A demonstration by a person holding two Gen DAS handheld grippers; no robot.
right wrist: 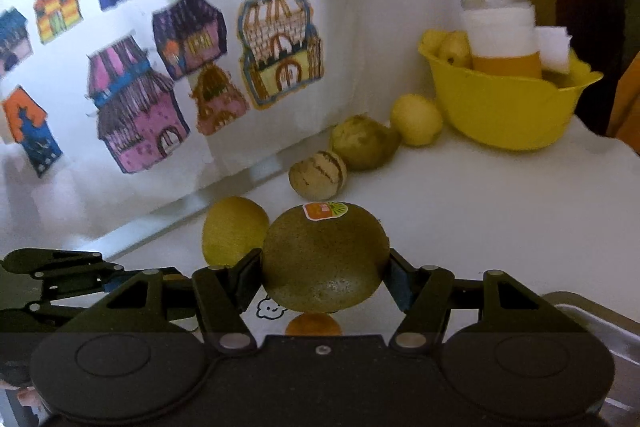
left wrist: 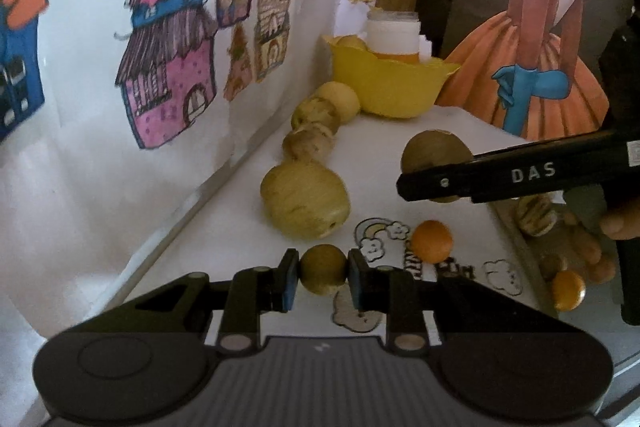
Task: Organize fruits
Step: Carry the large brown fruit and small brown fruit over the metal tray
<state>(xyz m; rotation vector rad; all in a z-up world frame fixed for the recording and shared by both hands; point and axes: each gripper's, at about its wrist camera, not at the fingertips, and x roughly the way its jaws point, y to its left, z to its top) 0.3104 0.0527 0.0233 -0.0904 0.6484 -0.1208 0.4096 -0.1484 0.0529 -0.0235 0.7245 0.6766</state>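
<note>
My left gripper [left wrist: 323,277] is shut on a small round brownish-green fruit [left wrist: 323,269], low over the white table [left wrist: 460,131]. My right gripper [right wrist: 325,279] is shut on a larger brown kiwi [right wrist: 325,259] with an orange sticker, held above the table; it also shows in the left wrist view [left wrist: 434,157]. A row of yellowish fruits runs along the wall: a big apple [left wrist: 306,201], a striped fruit [left wrist: 308,145], a spotted pear [left wrist: 316,115] and a lemon [left wrist: 342,101]. A small orange [left wrist: 432,241] lies on the table.
A yellow bowl [left wrist: 384,79] at the far end holds a fruit and a white-and-orange jar [left wrist: 394,39]. The wall with house drawings [left wrist: 172,79] runs along the left. A metal tray [left wrist: 560,259] with more fruits, including another orange [left wrist: 568,291], sits at the right.
</note>
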